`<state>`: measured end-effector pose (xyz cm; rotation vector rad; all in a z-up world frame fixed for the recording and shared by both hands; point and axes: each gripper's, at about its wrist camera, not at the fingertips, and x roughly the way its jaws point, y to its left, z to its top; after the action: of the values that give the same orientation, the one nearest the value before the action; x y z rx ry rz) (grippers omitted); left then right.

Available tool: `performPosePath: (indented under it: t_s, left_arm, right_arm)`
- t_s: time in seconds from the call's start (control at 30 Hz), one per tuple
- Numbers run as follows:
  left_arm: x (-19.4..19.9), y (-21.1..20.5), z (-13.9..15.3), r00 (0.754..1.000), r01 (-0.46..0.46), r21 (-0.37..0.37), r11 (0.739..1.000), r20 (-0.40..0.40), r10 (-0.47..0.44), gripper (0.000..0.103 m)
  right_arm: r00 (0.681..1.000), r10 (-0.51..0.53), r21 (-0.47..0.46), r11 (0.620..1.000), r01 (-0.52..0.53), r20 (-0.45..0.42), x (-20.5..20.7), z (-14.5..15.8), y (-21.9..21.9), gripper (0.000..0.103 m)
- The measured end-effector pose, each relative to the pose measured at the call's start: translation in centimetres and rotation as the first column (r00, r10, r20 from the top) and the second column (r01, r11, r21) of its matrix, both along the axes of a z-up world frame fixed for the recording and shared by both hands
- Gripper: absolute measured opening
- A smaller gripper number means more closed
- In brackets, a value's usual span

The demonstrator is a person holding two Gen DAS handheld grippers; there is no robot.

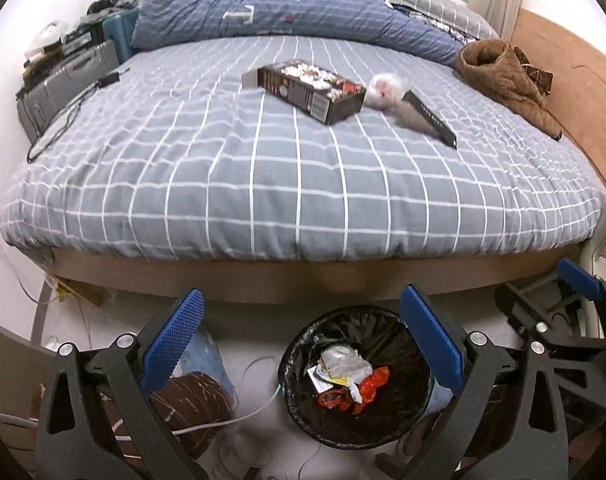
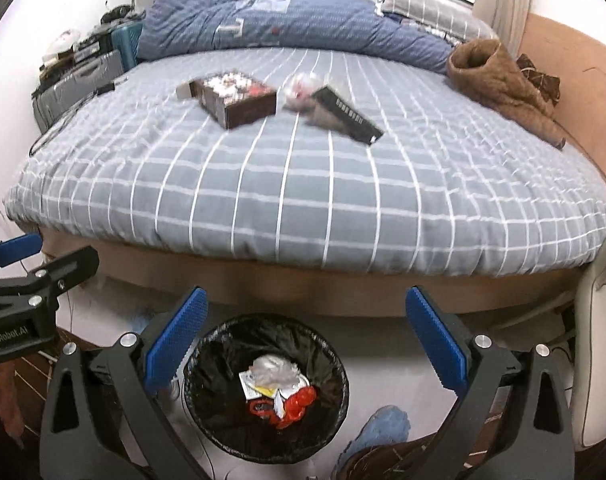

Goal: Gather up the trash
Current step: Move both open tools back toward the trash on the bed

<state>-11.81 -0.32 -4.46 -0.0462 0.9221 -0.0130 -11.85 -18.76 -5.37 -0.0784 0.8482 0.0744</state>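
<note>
A black-lined trash bin stands on the floor by the foot of the bed, with silver, yellow and red wrappers inside. On the bed lie a brown snack box, a crumpled pink-white wrapper and a long black box. My left gripper hangs open above the bin, nothing between its blue pads. My right gripper is also wide open and empty over the bin; it shows at the right edge of the left wrist view.
The bed has a grey checked sheet, a blue duvet at its head and a brown garment at the right. Suitcases stand left of the bed. Cables, slippers and a brown object lie on the floor near the bin.
</note>
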Motion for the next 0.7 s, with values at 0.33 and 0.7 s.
performPosePath:
  t_s: [0.33, 0.7]
  left_arm:
    - [2.4, 0.2, 3.1, 0.999, -0.007, 0.016, 1.000, 0.038, 0.006, 0.097]
    - [7.8, -1.3, 4.5, 0.999, 0.008, 0.039, 0.999, 0.043, -0.010, 0.097]
  right_arm:
    - [0.998, -0.010, 0.009, 1.000, 0.009, 0.056, 2.3, 3.8, -1.3, 0.095]
    - [0.997, -0.005, -0.019, 1.000, 0.006, 0.075, 7.8, 5.4, -2.7, 0.095]
